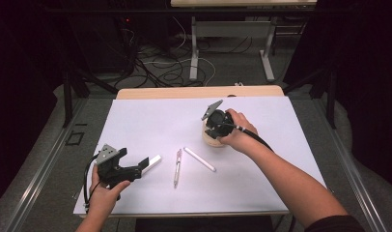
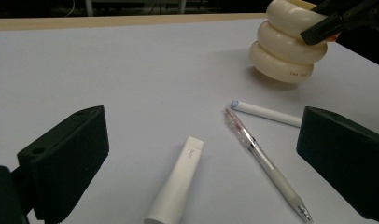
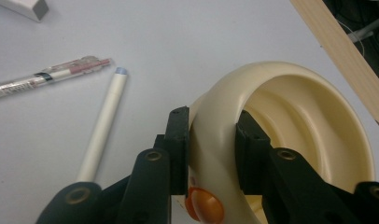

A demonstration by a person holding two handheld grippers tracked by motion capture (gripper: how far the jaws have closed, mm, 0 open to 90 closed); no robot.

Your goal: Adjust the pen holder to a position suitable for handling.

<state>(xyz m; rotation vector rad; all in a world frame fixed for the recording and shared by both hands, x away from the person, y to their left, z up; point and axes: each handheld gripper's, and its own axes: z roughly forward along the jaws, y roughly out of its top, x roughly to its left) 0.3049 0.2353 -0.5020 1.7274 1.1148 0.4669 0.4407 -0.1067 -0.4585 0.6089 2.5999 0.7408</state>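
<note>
A cream ringed holder (image 1: 212,140) stands right of centre on the white sheet (image 1: 150,121). My right gripper (image 1: 215,128) is shut on its rim; in the right gripper view one jaw sits outside the wall and one inside the holder (image 3: 309,121), around the right gripper's (image 3: 213,135) grip. A white tube (image 2: 176,184), a clear pen (image 2: 264,163) and a thin white stick (image 2: 267,113) lie flat in front of my left gripper (image 2: 204,135), which stands open above the sheet. In the high view the left gripper (image 1: 136,162) rests near the tube (image 1: 153,162).
The pen (image 1: 177,166) and stick (image 1: 199,159) lie between both hands. The table's wooden far edge (image 1: 199,92) runs behind the sheet, with tangled cables (image 1: 160,67) and metal table legs on the floor beyond. Dark frames flank both sides.
</note>
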